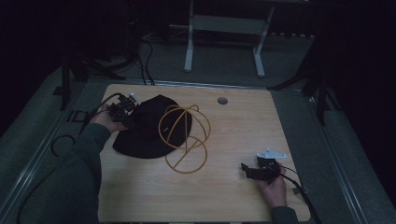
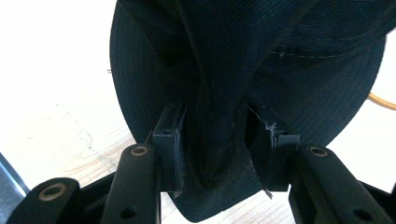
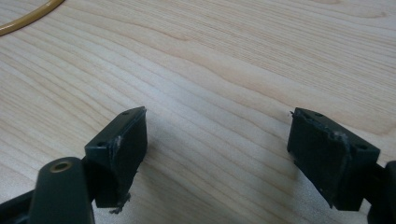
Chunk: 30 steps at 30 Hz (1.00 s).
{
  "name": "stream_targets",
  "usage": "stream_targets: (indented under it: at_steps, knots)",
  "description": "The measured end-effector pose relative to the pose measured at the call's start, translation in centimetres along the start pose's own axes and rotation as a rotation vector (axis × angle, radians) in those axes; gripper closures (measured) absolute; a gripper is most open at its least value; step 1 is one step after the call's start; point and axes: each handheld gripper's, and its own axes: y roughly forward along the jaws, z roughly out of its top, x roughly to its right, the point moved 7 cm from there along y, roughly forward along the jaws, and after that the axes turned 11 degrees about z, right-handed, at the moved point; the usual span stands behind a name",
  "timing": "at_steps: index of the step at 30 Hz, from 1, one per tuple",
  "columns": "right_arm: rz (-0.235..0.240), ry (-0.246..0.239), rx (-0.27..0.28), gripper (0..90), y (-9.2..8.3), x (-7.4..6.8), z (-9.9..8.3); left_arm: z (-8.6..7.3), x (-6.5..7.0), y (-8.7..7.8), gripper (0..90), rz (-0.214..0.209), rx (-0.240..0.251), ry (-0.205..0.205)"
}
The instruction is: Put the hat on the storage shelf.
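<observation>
Black jaws of the left tongs point(image 2: 212, 154) fill the foreground of the left gripper view, with a fold of the dark hat point(image 2: 243, 70) bunched between them; both pads sit against the cloth on either side, so these tongs are gripping the hat at its brim edge. From the high view the tabletop point(image 1: 233, 196) is light wood, with the hat point(image 1: 140, 135) lying flat on its left half, brim spread out. Left tongs point(image 1: 122, 108) come in at the hat's far-left edge, held by the person's left hand point(image 1: 105, 120). Yellow wire hat stand point(image 1: 184, 137), a cage of hoops on a ring base, stands over the hat's right edge, touching or overlapping the cloth; I cannot tell whether the brim lies under its ring. Right tongs point(image 1: 250, 170) rest well apart from the hat, near the tabletop's front-right corner, in the right hand point(image 1: 273, 186). Right gripper view shows these tongs point(image 3: 217, 144) wide open over bare wood, nothing between the jaws, a bit of the yellow wire point(image 3: 28, 18) at the top-left corner. No brand, label or writing readable on the hat or elsewhere.
</observation>
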Motion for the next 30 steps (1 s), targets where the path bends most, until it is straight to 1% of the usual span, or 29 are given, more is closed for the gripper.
stream_targets:
  at_steps: [3,4,6,9,12,13,15,17,21,24,25,30]
  knots:
    - [0.001,-0.001,0.000,19.6,0.0,0.0,0.0,0.1,0.4,0.7,58.0,0.002,-0.019,0.017]
    - [0.001,-0.002,0.000,19.6,0.0,0.0,0.0,0.2,0.6,0.9,58.0,0.002,-0.029,0.030]
    - [0.003,-0.003,0.000,19.6,0.0,0.0,0.0,0.3,0.8,1.1,58.2,-0.003,-0.032,0.031]
    - [0.004,-0.004,-0.001,19.6,0.0,0.0,0.0,0.3,0.9,1.2,67.1,-0.010,-0.038,0.039]
    - [0.004,-0.004,-0.001,19.6,0.0,0.0,0.0,0.2,1.0,1.2,81.8,-0.022,-0.047,0.048]
    - [0.004,-0.004,-0.001,19.6,0.0,0.0,0.0,0.2,1.1,1.1,85.1,-0.022,-0.047,0.052]
    - [0.004,-0.004,-0.001,19.6,0.0,0.0,0.0,0.2,1.4,1.0,87.5,-0.037,-0.049,0.055]
    - [0.004,-0.004,-0.001,19.6,0.0,0.0,0.0,0.2,1.6,0.9,87.9,-0.050,-0.048,0.063]
    - [0.004,-0.004,-0.001,19.6,0.0,0.0,0.0,0.2,1.7,0.6,88.2,-0.060,-0.044,0.063]
    - [0.004,-0.004,-0.001,19.6,0.0,0.0,0.0,0.1,1.7,0.3,88.3,-0.060,-0.023,0.056]
    - [0.004,-0.004,-0.001,19.6,0.0,0.0,0.0,0.1,1.7,0.2,88.3,-0.068,-0.019,0.053]
    - [0.004,-0.004,-0.001,19.6,0.0,0.0,0.0,-0.1,1.7,-0.5,88.4,-0.075,-0.005,0.049]
